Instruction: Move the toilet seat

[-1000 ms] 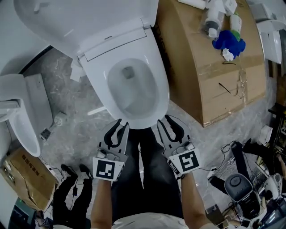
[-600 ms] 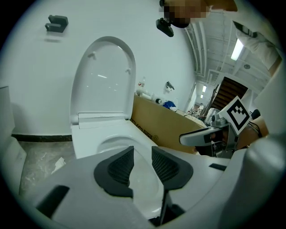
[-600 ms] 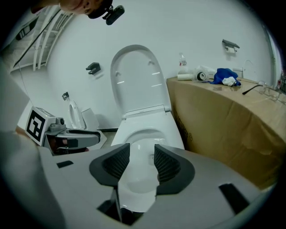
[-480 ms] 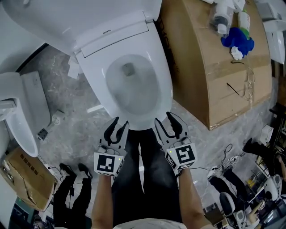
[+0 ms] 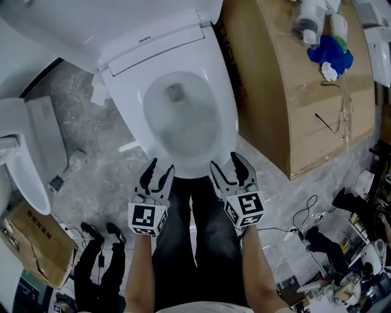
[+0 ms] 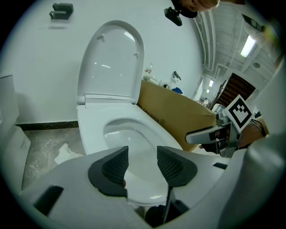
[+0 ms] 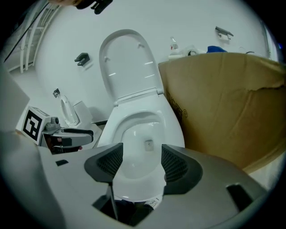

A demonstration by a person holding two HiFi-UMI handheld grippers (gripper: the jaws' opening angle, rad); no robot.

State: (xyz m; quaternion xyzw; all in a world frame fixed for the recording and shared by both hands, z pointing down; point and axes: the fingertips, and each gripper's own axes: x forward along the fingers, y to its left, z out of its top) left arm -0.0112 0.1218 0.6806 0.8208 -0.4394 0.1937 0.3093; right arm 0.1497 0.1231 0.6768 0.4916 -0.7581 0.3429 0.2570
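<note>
The left gripper (image 5: 160,166) and the right gripper (image 5: 226,162), grey two-jaw tools with black ribbed pads and a square-marker cube on each, are held side by side over the person's dark trousers (image 5: 195,244). Both point down at the near end of the toilet. In the left gripper view the left gripper (image 6: 142,154) has its jaws standing apart, having just been opening. The rounded front edge of the seat shows in the gap, and neither pad presses on it. The right gripper view shows the same for the right gripper (image 7: 142,156): its jaws have just been widening, they grip nothing, and the seat's front rim sits between them. Whether any fingertip touches the porcelain I cannot tell. The glossy white oval toilet seat (image 5: 227,110) lies flat on the bowl, its near end just ahead of both tools. Behind it the white oval lid (image 6: 111,62) stands upright against the white wall. The speckled grey stone floor (image 5: 104,171) spreads to the left, with crumpled white paper (image 6: 67,154) beside the base. Farther left is a second white ceramic toilet (image 5: 30,159). On the right, close beside the bowl, stands a large brown cardboard box (image 5: 287,92) sealed with clear tape. At its far end are a blue crumpled item (image 5: 330,52) and white bottles (image 5: 308,15).
</note>
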